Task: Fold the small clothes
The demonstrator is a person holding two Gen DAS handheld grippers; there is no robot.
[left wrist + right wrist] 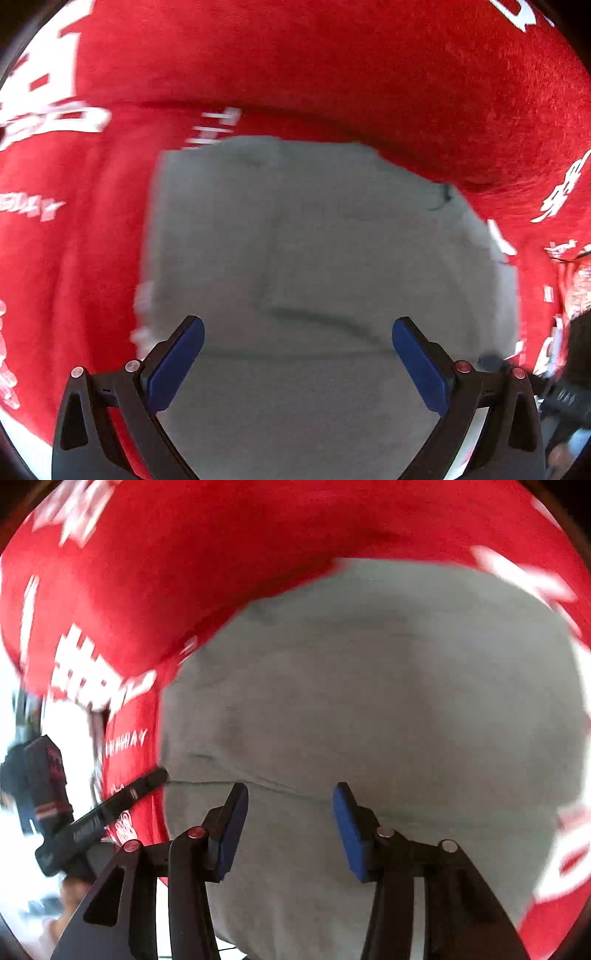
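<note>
Both grippers are hovering over the grey garment (317, 266), and neither one is holding anything. Left gripper (298, 332) is spreading its jaws wide, blue pads (177, 365) well apart, with bare grey cloth showing in the gap between them. Right gripper (290, 801) is sitting at a narrower gap, its own blue pads (349, 834) still clearly separated, nothing pinched between them either.

That garment is lying flat on the red cloth (332, 66), which is spreading out around it on the far side and off to both flanks, white lettering (48, 92) running across it. From the left wrist view, the garment is showing a straight far edge and a squared corner, with a soft crease running across it just ahead of the fingertips. A small dark mark (445, 195) is sitting near its far right corner. Everything is looking smeared and blurry, so the fabric detail is hard to read.

From the right wrist view, the grey garment (369, 701) is filling most of the frame, a seam or fold line crossing it just beyond the pads. Off its left edge, the other black gripper (107, 812) is reaching in over the red cloth (184, 554), its tip just at the garment's border; whether it is touching I cannot tell.
</note>
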